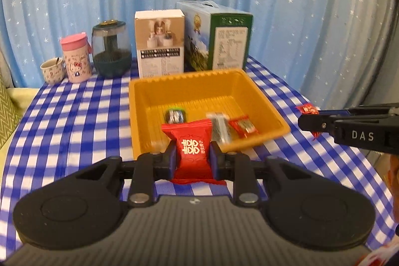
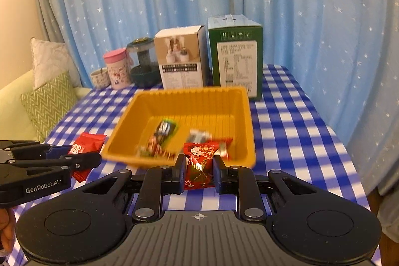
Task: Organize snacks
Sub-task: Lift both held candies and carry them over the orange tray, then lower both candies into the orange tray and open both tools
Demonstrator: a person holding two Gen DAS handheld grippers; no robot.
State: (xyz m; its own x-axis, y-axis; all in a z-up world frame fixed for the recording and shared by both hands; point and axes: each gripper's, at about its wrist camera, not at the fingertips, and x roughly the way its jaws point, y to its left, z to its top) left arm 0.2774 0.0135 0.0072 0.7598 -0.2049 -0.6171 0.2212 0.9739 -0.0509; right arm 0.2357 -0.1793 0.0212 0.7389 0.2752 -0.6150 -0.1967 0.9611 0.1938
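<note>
two handheld grippers, each carrying one sweet toward the ribbed orange plastic tray (image 1: 271, 104) that lies just ahead of the fingertips. left gripper (image 1: 193, 157): fingers pressed in on a red pillow-shaped sweet packet printed with white double-happiness characters (image 1: 192, 151), pinched across its middle, both crimped ends sticking out above and below the pads. right gripper (image 2: 198, 170): fingers pinching a red foil sweet with gold cartoon print (image 2: 199, 161), held upright between the pads, its top just short of the tray's near rim.

risks, as judged: the slick wrappers are held only by their soft middles, so a packet could slide or twist out before it clears the near wall and land on the blue-and-white checked tablecloth (image 1: 74, 121); a low approach could catch that wall and push or tip the light tray; both grippers converging on one tray could knock together, since each shows at the edge of the other's view.

counts: grippers, two; sweets held, two; wrapped snacks already in the tray beyond the fingertips, about three or four (blurred, exact number unclear); trays, one. behind the tray: cardboard boxes, two (white box (image 1: 159, 41), green-and-blue carry box (image 1: 217, 36)); dark glass jar (image 1: 111, 49), one; pink-lidded cartoon tumbler (image 1: 74, 59), one; small patterned cup with a spoon (image 1: 51, 70), one.
</note>
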